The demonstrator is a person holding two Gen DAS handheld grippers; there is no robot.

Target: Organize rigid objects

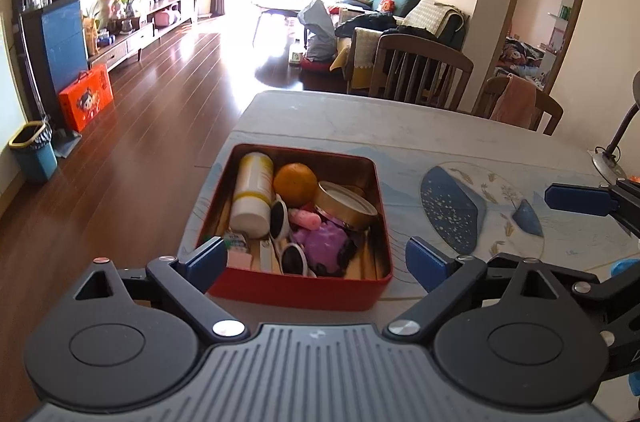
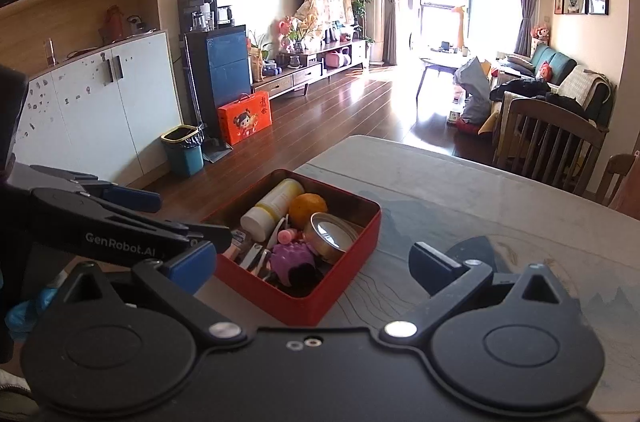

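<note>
A red tin box (image 1: 296, 290) stands near the table's left edge. It holds a white and yellow bottle (image 1: 252, 194), an orange (image 1: 295, 184), a round gold tin (image 1: 346, 208), white-framed sunglasses (image 1: 280, 218), a pink piece (image 1: 306, 219) and a purple thing (image 1: 324, 242). My left gripper (image 1: 316, 256) hangs open over the box's near side, its blue pads apart with nothing held. My right gripper (image 2: 314, 262) is open too, above the box's (image 2: 280, 302) near right corner. Its blue finger (image 1: 576, 200) shows at the right in the left wrist view.
The table (image 1: 360, 126) has a pale printed cover with a blue round pattern (image 1: 452, 210). A lamp base (image 1: 608, 162) stands at the right edge. Wooden chairs (image 1: 420, 70) are behind the table. The floor drops away left of the box.
</note>
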